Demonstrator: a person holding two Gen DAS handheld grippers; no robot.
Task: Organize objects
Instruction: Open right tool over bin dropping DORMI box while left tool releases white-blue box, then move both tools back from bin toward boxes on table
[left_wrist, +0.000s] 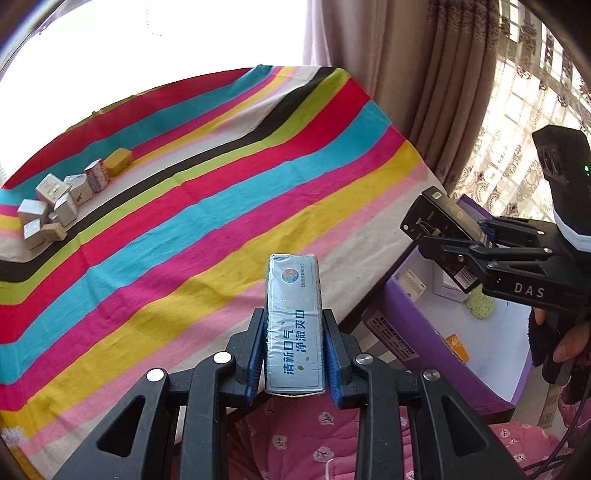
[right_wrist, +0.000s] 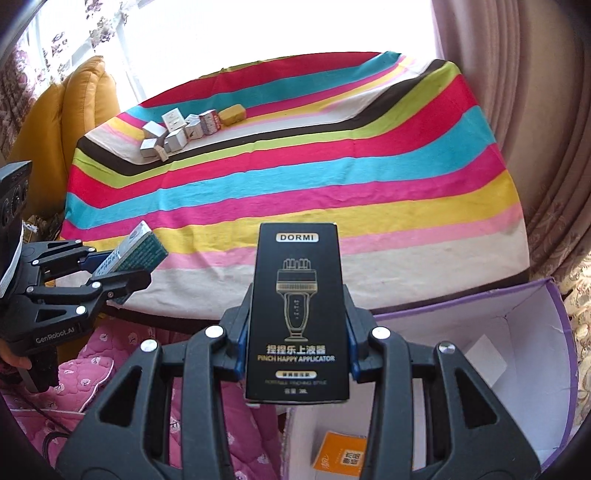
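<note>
Left gripper (left_wrist: 294, 347) is clamped tight on a pale blue box (left_wrist: 293, 325), held up over the near edge of the striped cloth (left_wrist: 207, 206). Right gripper (right_wrist: 297, 332) has its jaws squeezed on a black box (right_wrist: 297, 314), up by the purple bin (right_wrist: 532, 332). Small boxes (right_wrist: 177, 129) sit bunched at the cloth's far corner.

Right gripper (right_wrist: 297, 321) at 6 o'clock, jaws clamped on the sides of a black DORMI box (right_wrist: 298, 314) — box upright, label facing camera. Left gripper (right_wrist: 122, 269) at 9 o'clock, jaws closed on a pale blue box (right_wrist: 131, 251), tilted, over the bench's near edge. Bench under a striped cloth (right_wrist: 332, 177). Cluster of small boxes (right_wrist: 173, 134) at 11 o'clock, far side, yellow block (right_wrist: 232, 113) just beside them. Purple storage box (right_wrist: 535, 332) at 4 o'clock, below bench edge — orange packet (right_wrist: 338, 452) inside at 6 o'clock. Yellow cushion (right_wrist: 74, 96) at 10 o'clock. Curtain (right_wrist: 535, 110) at 2 o'clock.
</note>
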